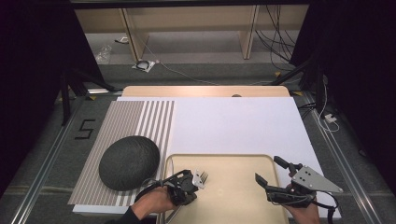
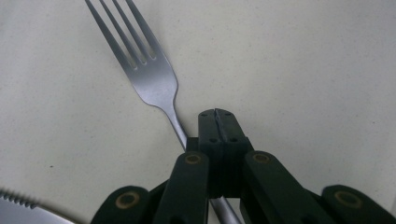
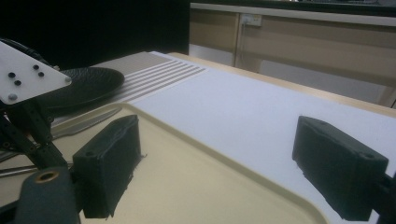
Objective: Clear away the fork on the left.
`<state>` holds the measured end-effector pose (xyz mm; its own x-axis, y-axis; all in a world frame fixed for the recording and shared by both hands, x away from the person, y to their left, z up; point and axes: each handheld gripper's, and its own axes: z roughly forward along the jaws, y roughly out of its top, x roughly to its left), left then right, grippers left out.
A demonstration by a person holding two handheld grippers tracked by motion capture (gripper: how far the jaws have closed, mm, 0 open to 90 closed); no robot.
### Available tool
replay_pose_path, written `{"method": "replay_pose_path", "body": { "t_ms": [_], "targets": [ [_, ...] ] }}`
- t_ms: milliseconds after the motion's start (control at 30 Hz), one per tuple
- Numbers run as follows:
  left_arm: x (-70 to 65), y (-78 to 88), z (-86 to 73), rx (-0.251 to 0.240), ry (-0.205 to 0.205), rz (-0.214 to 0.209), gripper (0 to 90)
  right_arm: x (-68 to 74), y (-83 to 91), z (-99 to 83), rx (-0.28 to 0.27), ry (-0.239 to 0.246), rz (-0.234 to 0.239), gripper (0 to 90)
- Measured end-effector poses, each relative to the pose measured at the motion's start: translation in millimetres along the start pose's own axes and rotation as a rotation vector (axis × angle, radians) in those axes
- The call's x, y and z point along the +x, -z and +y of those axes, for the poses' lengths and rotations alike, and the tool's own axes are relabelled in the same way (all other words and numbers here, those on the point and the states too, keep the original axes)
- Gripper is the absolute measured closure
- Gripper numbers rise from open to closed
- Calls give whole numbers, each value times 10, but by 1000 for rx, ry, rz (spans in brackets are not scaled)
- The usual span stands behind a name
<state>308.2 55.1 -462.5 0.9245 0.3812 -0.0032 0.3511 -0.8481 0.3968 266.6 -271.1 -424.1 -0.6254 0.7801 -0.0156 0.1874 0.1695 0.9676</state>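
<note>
Here the left gripper (image 1: 194, 179) is clamped on the fork (image 2: 148, 77) handle over the tray's (image 1: 243, 196) near-left; tines point far-right. The right gripper (image 1: 270, 173), jaws apart and empty, waits near-right.

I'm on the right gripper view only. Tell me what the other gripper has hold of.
Observer: The left gripper is shut on a fork, pinching its handle just below the neck.
Operator: Give me which way the tines point.
Observer: In the high view the tines point away from the person, over the beige tray.
Operator: Report anything else lying close to that fork.
Observer: A knife with a serrated edge sits at the bottom left corner of the left gripper view, on the tray.
Operator: Now tell me where my own gripper stands.
Observer: The right gripper is open above the tray's right side, nothing between its jaws.
</note>
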Motion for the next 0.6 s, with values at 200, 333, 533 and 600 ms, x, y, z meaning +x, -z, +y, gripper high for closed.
{"method": "replay_pose_path", "body": {
  "t_ms": [200, 333, 533, 600],
  "targets": [
    [50, 14, -40, -8, 16, 9, 893, 1, -1, 0, -1, 0, -1, 163],
    [69, 20, -53, -6, 19, 16, 893, 1, -1, 0, -2, 2, 0, 163],
    [100, 30, -77, -9, 30, 25, 892, 1, -2, 0, -2, 1, -1, 163],
    [110, 33, -86, -10, 32, 26, 892, 1, -2, 1, 1, 3, 1, 163]
  ]
}}
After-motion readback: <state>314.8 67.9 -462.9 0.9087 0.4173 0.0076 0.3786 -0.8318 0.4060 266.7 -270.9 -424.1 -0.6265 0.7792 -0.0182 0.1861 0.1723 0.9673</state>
